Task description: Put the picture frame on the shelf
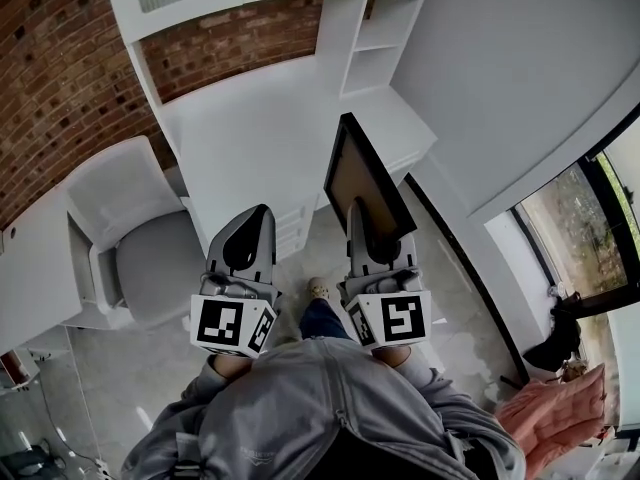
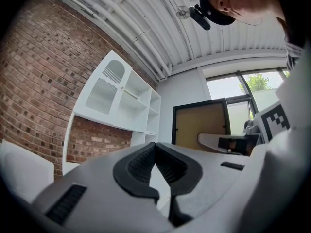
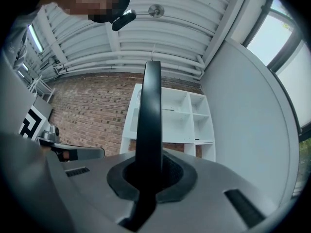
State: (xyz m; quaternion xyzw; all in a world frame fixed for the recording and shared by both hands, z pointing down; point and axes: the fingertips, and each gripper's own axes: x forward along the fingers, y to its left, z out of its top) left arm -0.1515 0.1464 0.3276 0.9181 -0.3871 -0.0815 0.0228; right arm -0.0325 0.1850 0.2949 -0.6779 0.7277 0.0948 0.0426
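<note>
The picture frame point(image 1: 365, 178) is black-edged with a brown back and stands upright on its edge. My right gripper point(image 1: 362, 216) is shut on its lower edge. In the right gripper view the frame point(image 3: 149, 106) shows edge-on, rising from between the jaws, with the right gripper point(image 3: 149, 168) clamped on it. My left gripper point(image 1: 258, 218) is beside it on the left, shut with nothing in it; its pads point(image 2: 146, 161) meet at the tip. The white shelf unit point(image 1: 375, 38) stands ahead against the brick wall, and its open compartments point(image 3: 182, 115) look bare. The left gripper view shows the frame's back point(image 2: 201, 125).
A white desk point(image 1: 260, 138) runs under the shelf unit. A grey and white chair point(image 1: 130, 243) stands at the left. A plain white wall point(image 1: 500, 68) is on the right, with a dark-framed window point(image 1: 590, 228) beyond it. The person's shoe point(image 1: 318, 288) is on the pale floor.
</note>
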